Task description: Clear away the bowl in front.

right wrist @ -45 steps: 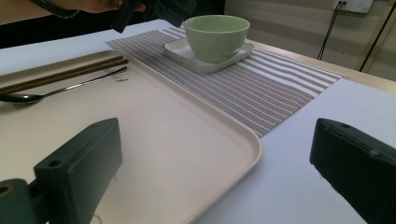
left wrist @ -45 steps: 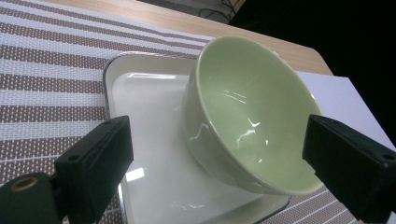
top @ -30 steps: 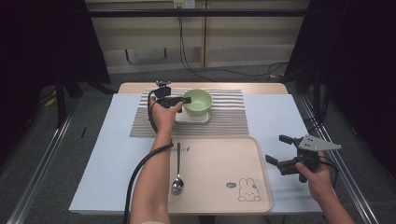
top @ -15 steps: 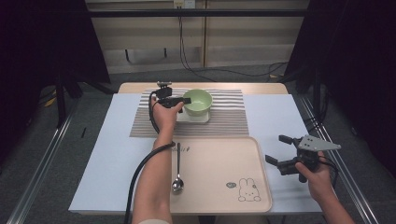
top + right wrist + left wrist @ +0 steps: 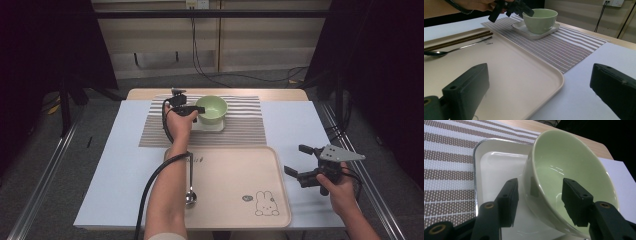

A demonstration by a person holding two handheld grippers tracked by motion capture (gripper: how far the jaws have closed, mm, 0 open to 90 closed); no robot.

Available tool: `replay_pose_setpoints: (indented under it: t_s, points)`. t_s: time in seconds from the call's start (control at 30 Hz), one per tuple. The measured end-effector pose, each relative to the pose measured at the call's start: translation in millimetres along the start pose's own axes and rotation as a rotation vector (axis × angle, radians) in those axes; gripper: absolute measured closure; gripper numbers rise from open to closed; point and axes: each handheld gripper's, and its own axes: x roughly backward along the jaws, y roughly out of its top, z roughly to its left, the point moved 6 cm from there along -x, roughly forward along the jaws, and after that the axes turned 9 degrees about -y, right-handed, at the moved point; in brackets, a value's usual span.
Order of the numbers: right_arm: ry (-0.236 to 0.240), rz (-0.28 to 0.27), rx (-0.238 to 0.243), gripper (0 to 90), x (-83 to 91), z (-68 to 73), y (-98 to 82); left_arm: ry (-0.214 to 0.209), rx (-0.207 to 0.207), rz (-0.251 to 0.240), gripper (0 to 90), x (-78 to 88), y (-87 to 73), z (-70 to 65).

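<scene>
A pale green bowl (image 5: 212, 107) (image 5: 564, 170) (image 5: 540, 18) stands on a small white square plate (image 5: 210, 126) (image 5: 496, 170) on the striped mat (image 5: 245, 122). My left gripper (image 5: 199, 111) (image 5: 540, 185) is open and straddles the bowl's near rim, one jaw outside the wall and the other inside the bowl. A narrow gap shows between the outer jaw and the wall. My right gripper (image 5: 295, 159) (image 5: 539, 72) is held open and holds nothing, just past the right edge of the beige tray (image 5: 235, 165).
A metal spoon (image 5: 190, 185) (image 5: 454, 48) lies on the tray's left side, with brown chopsticks (image 5: 459, 40) beside it. The left forearm crosses that side of the tray. A white sheet (image 5: 295, 120) covers the table.
</scene>
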Motion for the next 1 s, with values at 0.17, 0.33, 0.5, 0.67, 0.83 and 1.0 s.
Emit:
replay_pose_setpoints:
  t_s: [0.17, 0.33, 0.5, 0.67, 0.83, 1.0]
  points:
    - [0.004, 0.002, -0.003, 1.8, 0.0, 0.3, 0.0, 0.007, 0.007, 0.003, 50.4, -0.5, -1.0, 1.6]
    - [0.005, 0.004, -0.005, 1.8, 0.2, 0.4, -0.1, 0.002, 0.018, 0.011, 52.6, -2.4, -3.0, -0.1]
    - [0.002, -0.001, -0.003, 1.8, 0.3, 0.1, -0.1, 0.013, 0.03, 0.013, 57.8, -3.7, -4.5, -1.5]
    - [0.006, -0.003, -0.005, 1.8, 0.1, -0.5, -0.3, 0.04, 0.074, -0.006, 68.0, -3.6, -6.1, 0.8]
    - [0.007, -0.002, -0.006, 1.7, 0.0, -0.8, -0.3, 0.055, 0.07, -0.022, 77.1, -3.6, -5.3, 0.7]
    - [0.001, -0.001, -0.004, 1.8, 0.7, -1.6, -0.3, 0.069, 0.062, -0.017, 82.0, -3.3, -6.8, 1.6]
